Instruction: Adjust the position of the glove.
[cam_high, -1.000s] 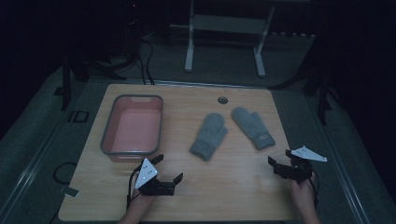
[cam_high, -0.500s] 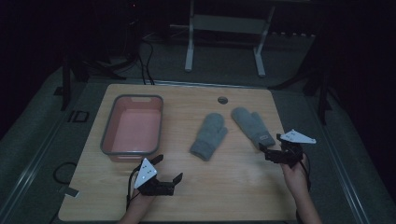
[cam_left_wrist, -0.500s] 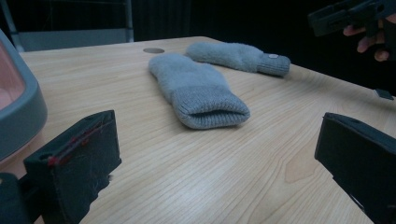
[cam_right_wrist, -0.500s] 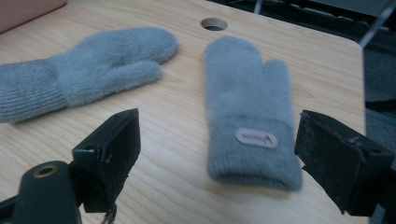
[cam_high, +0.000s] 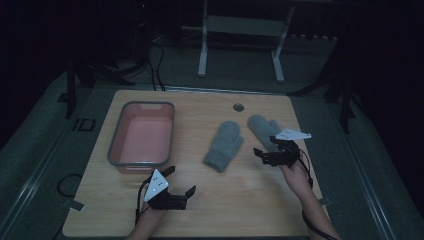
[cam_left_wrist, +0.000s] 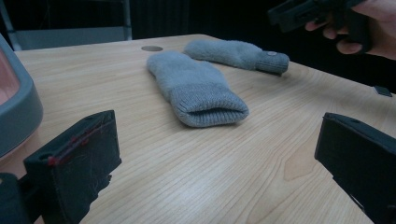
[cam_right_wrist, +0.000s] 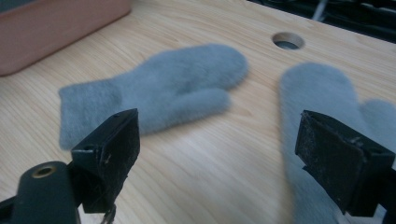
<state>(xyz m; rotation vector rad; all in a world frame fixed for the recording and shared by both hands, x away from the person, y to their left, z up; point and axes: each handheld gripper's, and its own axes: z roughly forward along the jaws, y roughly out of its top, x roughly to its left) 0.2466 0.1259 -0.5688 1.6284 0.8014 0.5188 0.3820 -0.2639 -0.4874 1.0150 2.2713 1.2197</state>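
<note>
Two grey mittens lie mid-table: the left mitten (cam_high: 224, 145) (cam_left_wrist: 196, 86) (cam_right_wrist: 159, 98) and the right mitten (cam_high: 261, 126) (cam_left_wrist: 236, 51) (cam_right_wrist: 317, 102). My right gripper (cam_high: 265, 147) (cam_right_wrist: 217, 149) is open and hovers at the cuff end of the right mitten, jaws wide with nothing between them. It also appears, held by a hand, in the left gripper view (cam_left_wrist: 303, 9). Near the front edge my left gripper (cam_high: 180, 181) (cam_left_wrist: 217, 158) stands open and empty, pointing toward the left mitten's cuff, well short of it.
A pink tub with a grey rim (cam_high: 116, 150) (cam_right_wrist: 56, 23) (cam_left_wrist: 18, 112) stands at the table's left. A round hole (cam_high: 238, 107) (cam_right_wrist: 287, 41) sits in the tabletop near the far edge. Dark floor and a metal stand (cam_high: 240, 30) lie beyond the table.
My right gripper has moved forward and to the left, from the table's right edge to the right mitten's cuff. The left gripper has stayed still.
</note>
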